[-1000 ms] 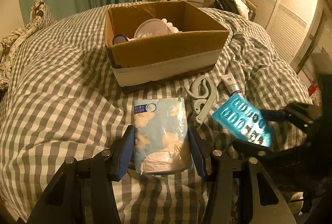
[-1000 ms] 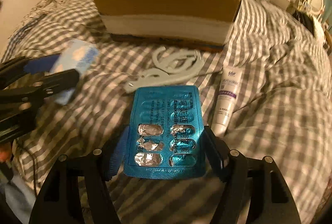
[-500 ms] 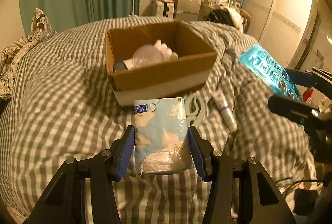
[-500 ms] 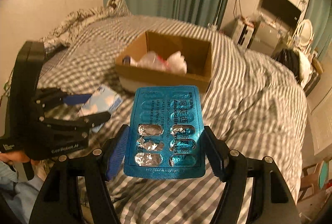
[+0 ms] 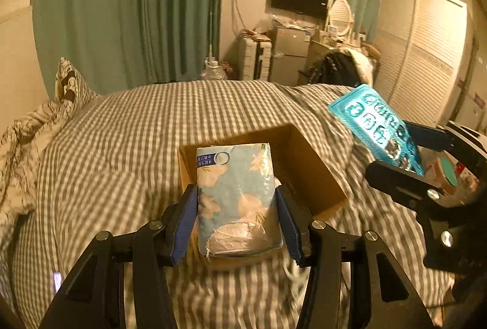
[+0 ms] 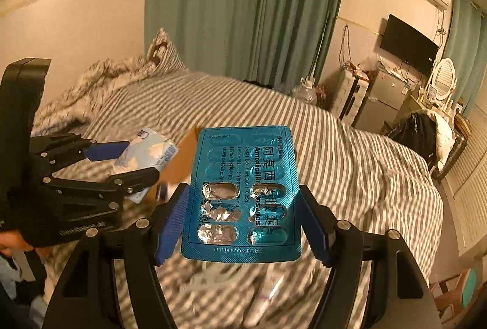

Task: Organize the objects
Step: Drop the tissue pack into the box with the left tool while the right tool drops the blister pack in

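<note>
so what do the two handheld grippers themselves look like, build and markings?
Both are the same build: black linkage frames with silver bolt heads and blue ribbed pads on the fingers. The left gripper shows pale lettering on its body in the right wrist view, too blurred to read. The right gripper matches. No cables visible.

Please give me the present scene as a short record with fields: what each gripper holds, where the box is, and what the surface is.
left gripper: shut on a pale blue flower-printed tissue pack
right gripper: shut on a blue foil blister pack of capsules, several pockets already burst
container: open brown cardboard box, behind the tissue pack in the left wrist view
surface: bed with grey-and-white checked cover
box contents: hidden
</note>
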The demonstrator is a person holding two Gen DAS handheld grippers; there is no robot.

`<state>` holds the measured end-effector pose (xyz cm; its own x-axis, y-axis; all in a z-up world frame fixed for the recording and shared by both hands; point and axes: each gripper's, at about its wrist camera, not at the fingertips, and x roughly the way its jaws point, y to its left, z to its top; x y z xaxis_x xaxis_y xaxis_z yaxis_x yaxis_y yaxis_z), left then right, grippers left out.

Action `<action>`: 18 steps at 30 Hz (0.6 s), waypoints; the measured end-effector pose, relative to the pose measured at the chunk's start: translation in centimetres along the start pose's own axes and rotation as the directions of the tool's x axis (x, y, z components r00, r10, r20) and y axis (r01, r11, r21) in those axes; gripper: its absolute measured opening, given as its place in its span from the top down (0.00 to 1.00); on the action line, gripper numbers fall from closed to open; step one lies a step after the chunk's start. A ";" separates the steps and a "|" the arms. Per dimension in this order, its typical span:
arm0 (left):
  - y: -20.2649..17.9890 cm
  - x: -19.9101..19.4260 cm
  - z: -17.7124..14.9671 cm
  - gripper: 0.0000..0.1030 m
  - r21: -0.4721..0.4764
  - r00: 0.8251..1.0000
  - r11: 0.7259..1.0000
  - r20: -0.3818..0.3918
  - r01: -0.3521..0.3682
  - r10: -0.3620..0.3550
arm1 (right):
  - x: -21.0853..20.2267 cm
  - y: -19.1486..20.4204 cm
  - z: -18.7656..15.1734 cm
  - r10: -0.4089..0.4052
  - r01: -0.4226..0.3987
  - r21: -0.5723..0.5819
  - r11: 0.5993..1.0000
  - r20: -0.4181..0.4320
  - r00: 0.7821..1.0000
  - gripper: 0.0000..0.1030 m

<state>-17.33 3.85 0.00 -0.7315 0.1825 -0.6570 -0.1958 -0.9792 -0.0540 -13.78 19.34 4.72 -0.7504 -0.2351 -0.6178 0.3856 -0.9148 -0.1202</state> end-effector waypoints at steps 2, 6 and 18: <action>0.5 1.9 1.3 0.49 -0.019 1.000 1.000 -0.015 -0.001 0.001 | 1.4 -0.5 1.2 0.001 -0.001 0.009 1.000 0.000 1.000 0.33; 1.4 6.9 2.7 0.49 -0.039 0.996 0.998 -0.080 -0.043 0.039 | 5.5 -2.0 2.8 -0.010 0.011 0.023 1.000 -0.034 0.999 0.33; 1.8 12.1 1.5 0.17 -0.071 0.989 0.997 -0.147 -0.029 0.018 | 12.1 -5.4 0.5 -0.005 0.015 0.122 0.992 -0.085 0.996 0.24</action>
<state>-27.54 4.41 -6.94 -0.6308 0.1498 -0.7613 -0.1276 -0.9879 -0.0887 -25.24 21.27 -1.72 -0.7037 -0.2018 -0.6812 0.3054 -0.9516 -0.0336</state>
